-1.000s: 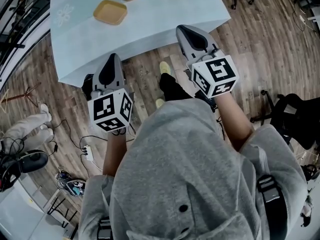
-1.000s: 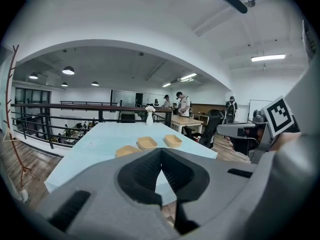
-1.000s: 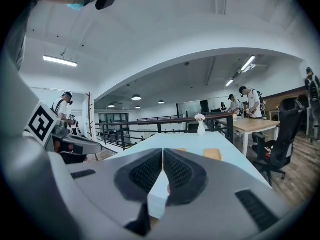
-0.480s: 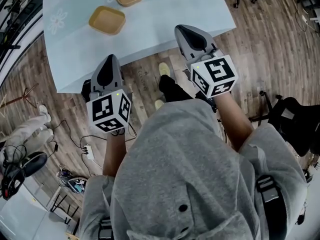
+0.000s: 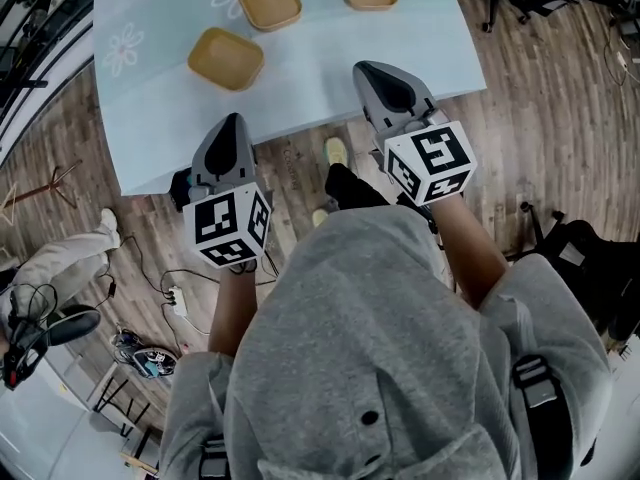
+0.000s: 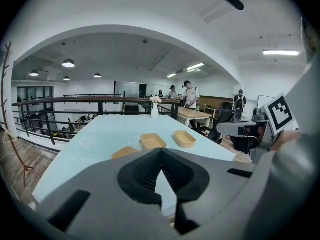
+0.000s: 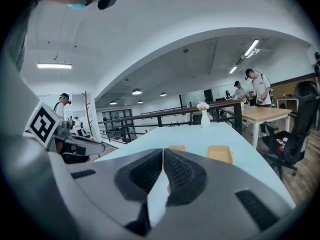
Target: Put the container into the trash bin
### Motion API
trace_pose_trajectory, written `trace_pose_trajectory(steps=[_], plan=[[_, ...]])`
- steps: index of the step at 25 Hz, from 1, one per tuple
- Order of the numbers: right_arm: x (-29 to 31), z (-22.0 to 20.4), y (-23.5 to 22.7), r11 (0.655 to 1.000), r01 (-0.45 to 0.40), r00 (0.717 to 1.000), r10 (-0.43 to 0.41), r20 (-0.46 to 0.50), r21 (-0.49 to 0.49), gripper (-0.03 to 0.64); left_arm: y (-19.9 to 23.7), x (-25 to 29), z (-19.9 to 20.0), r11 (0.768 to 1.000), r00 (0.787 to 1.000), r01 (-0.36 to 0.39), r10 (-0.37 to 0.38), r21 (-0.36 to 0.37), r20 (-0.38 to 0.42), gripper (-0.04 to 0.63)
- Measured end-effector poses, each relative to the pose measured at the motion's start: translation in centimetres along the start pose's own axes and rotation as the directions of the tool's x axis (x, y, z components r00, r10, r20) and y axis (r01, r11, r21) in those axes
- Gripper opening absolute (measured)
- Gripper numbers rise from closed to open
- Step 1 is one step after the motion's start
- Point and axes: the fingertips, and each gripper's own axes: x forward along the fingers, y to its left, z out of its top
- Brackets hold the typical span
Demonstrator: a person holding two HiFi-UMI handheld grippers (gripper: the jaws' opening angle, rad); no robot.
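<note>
Wood-plank floor (image 5: 540,118) beneath a pale blue, flower-printed table (image 5: 300,88); white vase (image 6: 154,109) at its far end; black railing (image 6: 75,101) beyond; vaulted white ceiling (image 6: 150,39) with round lamps (image 6: 68,63); wooden table (image 7: 260,115) alongside.

The right tongs (image 7: 163,151), tips together and empty, face two containers (image 7: 220,154) on a pale table (image 7: 195,134).

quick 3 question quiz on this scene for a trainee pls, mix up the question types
1. How many tan containers sit on the table?
2. True or false: the left gripper is holding a container.
3. The jaws of the right gripper are: A) wide apart, B) shut on nothing, C) shut on a container.
Key: 1) three; 2) false, it is shut and empty; 3) B.
</note>
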Motion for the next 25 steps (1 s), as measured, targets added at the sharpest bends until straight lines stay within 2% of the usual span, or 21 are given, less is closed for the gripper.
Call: trace_pose_trajectory(steps=[11, 22, 23, 25], plan=[[3.7, 1.8, -1.7, 1.0, -0.029, 0.999, 0.029, 0.024, 0.006, 0.028, 1.4, 3.3, 1.7, 0.999, 1.0, -0.02, 0.021, 0.034, -0.021, 0.018], [6.4, 1.5, -3.5, 0.997, -0.069, 0.998, 0.069, -0.011, 0.016, 0.028, 1.0, 7.9, -0.4, 0.996, 0.987, 0.047, -0.034, 0.078, -0.156, 0.021], [6.7, 1.5, -3.7, 0.997, -0.073, 0.997, 0.074, -0.015, 0.015, 0.028, 1.0, 8.4, -0.7, 0.995, 0.984, 0.052, -0.038, 0.082, -0.173, 0.03], [7.4, 1.4, -4.1, 0.997, -0.079, 0.997, 0.079, -0.02, 0.015, 0.028, 1.2, 9.6, -1.5, 0.995, 0.976, 0.065, -0.046, 0.082, -0.211, 0.129]])
